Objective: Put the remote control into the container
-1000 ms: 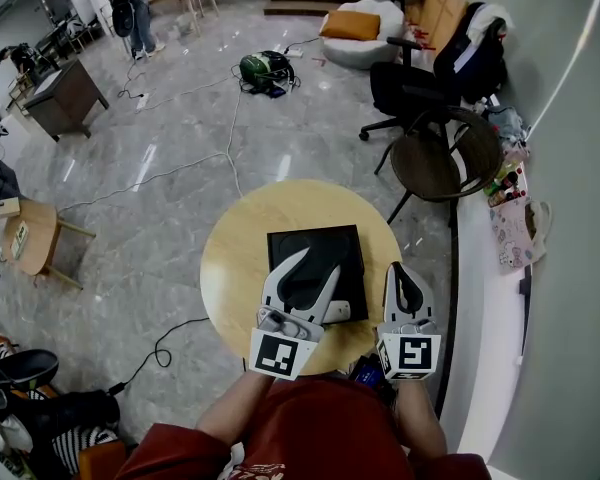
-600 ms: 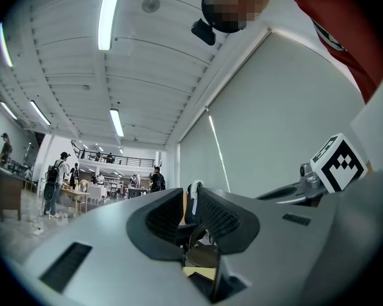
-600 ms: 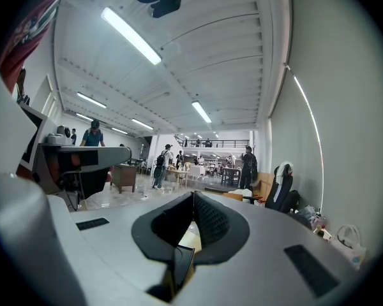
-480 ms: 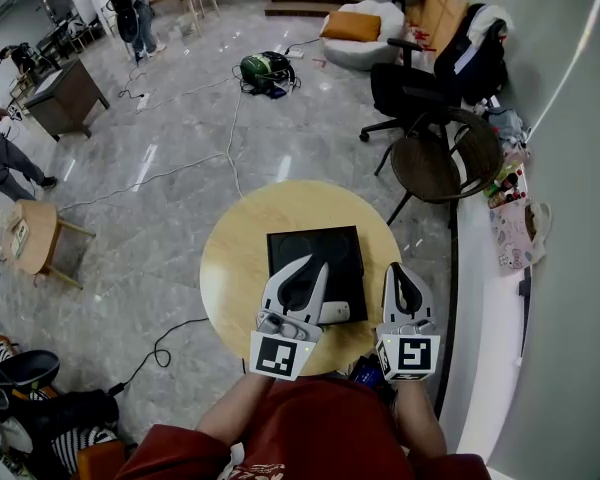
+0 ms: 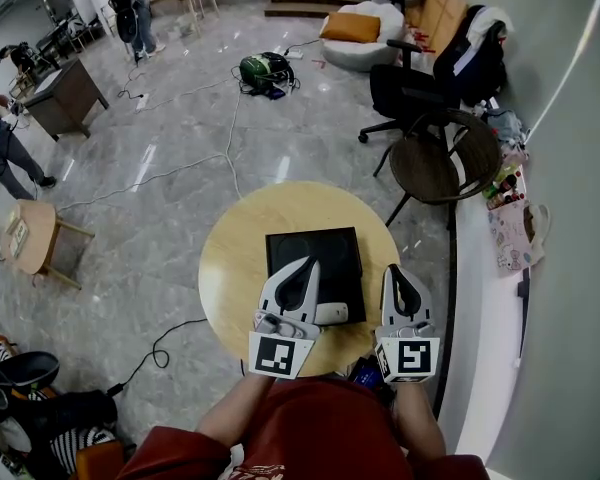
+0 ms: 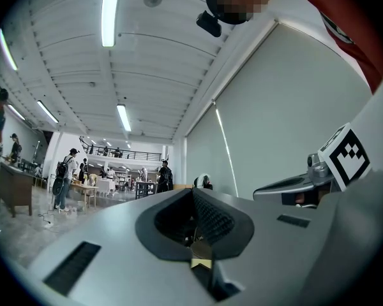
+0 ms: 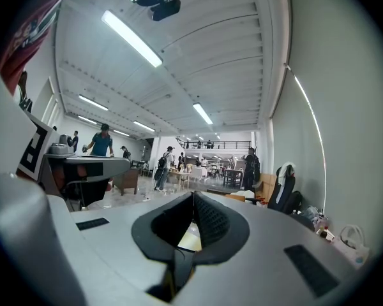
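Polished grey floor (image 5: 180,158) all around, cables trailing across it, and dead centre a round wooden table (image 5: 225,258) with a black square container (image 5: 315,246) sitting on it. Down at the container's near right corner there's the white remote control (image 5: 333,313). From the head view it looks to be lying inside, right against the near wall, though whether it's flat on the bottom or propped on the rim, can't tell from up here. Left gripper (image 5: 306,266) reaches over the container, and its jaws have just been closing. Look along them in the left gripper view and the ribbed fingers (image 6: 212,220) meet tip to tip with nothing between them. So that's an empty pinch: the remote lies just beside this gripper's body, on its right flank, back behind the fingertips and not in their line at all. Right gripper (image 5: 394,272) is parked over the table's right side, clear of the container, jaws together too, only a sliver of tabletop showing through the gap behind the pads. My read: the drop is done and we're at the letting-go stage. Next move calls for drawing the left gripper back and up without its flank nudging the remote over the rim.
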### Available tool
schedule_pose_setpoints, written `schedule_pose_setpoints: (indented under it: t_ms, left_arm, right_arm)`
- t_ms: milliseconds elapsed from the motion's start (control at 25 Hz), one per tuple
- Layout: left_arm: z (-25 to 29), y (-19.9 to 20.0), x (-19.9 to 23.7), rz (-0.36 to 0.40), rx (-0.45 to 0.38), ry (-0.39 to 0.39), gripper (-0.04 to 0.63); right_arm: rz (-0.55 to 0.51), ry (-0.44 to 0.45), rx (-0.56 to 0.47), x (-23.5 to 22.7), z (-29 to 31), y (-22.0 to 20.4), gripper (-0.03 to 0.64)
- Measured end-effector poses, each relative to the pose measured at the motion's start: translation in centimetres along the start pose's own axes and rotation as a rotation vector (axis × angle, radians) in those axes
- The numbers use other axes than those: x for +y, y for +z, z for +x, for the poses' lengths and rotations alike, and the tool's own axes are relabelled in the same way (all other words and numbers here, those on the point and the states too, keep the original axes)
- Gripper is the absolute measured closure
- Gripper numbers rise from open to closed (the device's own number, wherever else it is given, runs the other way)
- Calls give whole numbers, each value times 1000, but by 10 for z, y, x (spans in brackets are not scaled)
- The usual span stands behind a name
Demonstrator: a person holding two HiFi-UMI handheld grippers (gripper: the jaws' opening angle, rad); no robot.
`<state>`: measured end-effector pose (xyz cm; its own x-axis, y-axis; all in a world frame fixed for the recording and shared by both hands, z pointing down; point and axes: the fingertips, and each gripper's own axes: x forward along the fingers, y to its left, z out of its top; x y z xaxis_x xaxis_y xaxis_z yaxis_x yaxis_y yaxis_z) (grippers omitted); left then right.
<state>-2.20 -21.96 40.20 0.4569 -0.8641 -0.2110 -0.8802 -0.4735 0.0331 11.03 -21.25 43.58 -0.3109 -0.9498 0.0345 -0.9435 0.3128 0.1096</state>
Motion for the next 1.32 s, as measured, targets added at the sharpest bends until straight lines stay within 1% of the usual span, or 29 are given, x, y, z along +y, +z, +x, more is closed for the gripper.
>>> schedule_pose_setpoints:
  t_ms: [520, 800, 920, 1080, 1320]
  left_arm:
    - [-4, -3, 1, 0, -3, 9, 580]
    - [-3, 1, -1, -12, -14, 0, 580]
    - [-6, 3, -1, -8, -16, -1, 580]
    - [-9, 6, 0, -9, -21, -1, 580]
    - [-9, 5, -2, -2, -29, -4, 578]
  right_arm:
    - [-23, 9, -24, 1, -3, 5, 594]
    - [-18, 6, -31, -2, -2, 9, 594]
    - [-11, -3, -27, -1, -5, 11, 594]
    - [-29, 16, -42, 3, -7, 16, 594]
    - [-27, 12, -57, 1, -9, 18, 594]
